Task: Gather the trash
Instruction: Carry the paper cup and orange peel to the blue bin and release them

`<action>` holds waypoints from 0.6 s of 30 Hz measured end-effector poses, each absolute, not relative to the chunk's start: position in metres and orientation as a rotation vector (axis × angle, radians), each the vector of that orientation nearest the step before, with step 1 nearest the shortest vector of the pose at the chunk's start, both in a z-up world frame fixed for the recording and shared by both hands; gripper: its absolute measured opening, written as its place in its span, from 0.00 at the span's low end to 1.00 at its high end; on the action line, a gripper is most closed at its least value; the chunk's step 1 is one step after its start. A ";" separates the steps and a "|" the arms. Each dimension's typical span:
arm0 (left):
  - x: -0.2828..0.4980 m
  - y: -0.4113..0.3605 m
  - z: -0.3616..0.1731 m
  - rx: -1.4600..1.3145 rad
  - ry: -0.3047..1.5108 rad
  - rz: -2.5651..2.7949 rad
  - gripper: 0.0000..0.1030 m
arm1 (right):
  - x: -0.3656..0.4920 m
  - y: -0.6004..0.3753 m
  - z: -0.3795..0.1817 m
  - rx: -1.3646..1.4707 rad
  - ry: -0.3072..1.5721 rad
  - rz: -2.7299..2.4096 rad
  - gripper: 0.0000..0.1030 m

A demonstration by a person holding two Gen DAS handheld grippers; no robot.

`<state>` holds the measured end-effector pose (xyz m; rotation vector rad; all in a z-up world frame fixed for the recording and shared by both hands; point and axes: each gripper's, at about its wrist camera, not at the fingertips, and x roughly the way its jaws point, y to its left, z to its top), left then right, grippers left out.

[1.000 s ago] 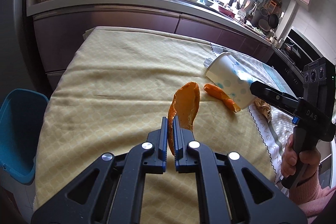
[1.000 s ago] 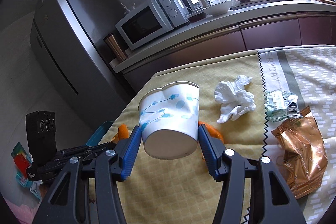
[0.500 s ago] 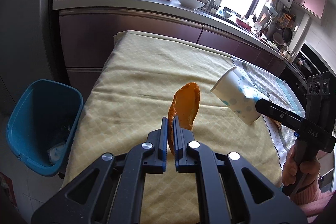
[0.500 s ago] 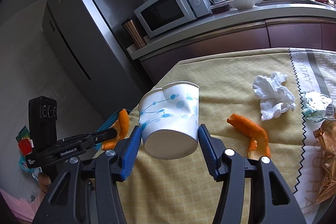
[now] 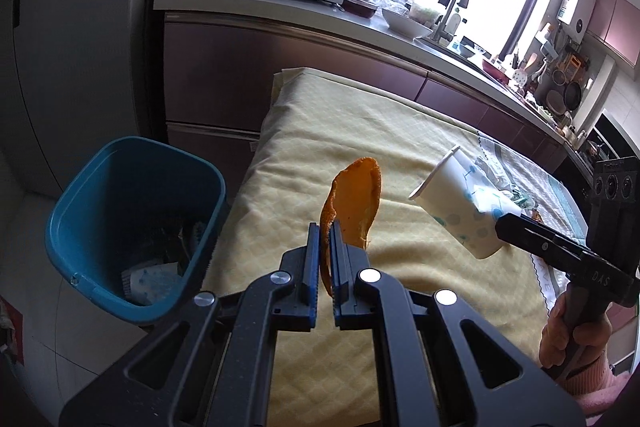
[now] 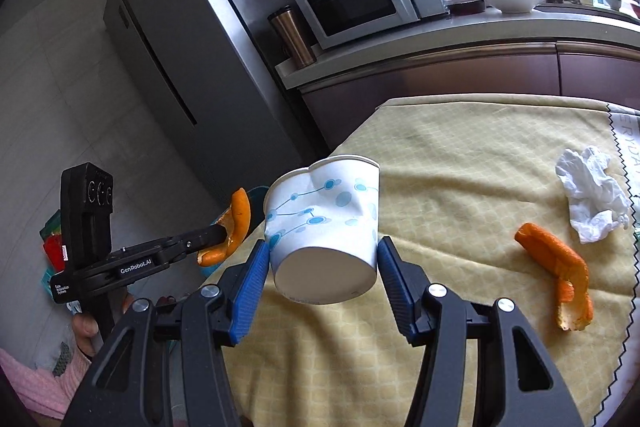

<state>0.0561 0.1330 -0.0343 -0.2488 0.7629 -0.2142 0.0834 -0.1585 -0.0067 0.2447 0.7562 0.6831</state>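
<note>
The yellow tablecloth (image 5: 400,131) filled the middle. The blue bin (image 5: 132,223) stood at 9 o'clock. The right gripper (image 6: 320,267) clasped the dented paper cup (image 6: 324,223); the left gripper (image 5: 325,259) pinched 1 orange peel (image 5: 356,203) at 12 o'clock.

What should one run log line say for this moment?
left tool: shut on orange peel | right tool: shut on paper cup | blue bin: beside table | on table: second peel, tissue
</note>
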 end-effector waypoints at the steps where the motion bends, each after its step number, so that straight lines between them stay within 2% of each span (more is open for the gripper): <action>1: 0.056 0.137 -0.035 -0.253 0.762 -0.207 0.05 | 0.084 -0.155 -0.007 0.239 0.759 0.688 0.52; 18: 0.045 0.203 -0.037 -0.316 0.742 -0.052 0.05 | 0.096 -0.086 -0.007 0.148 0.786 0.829 0.52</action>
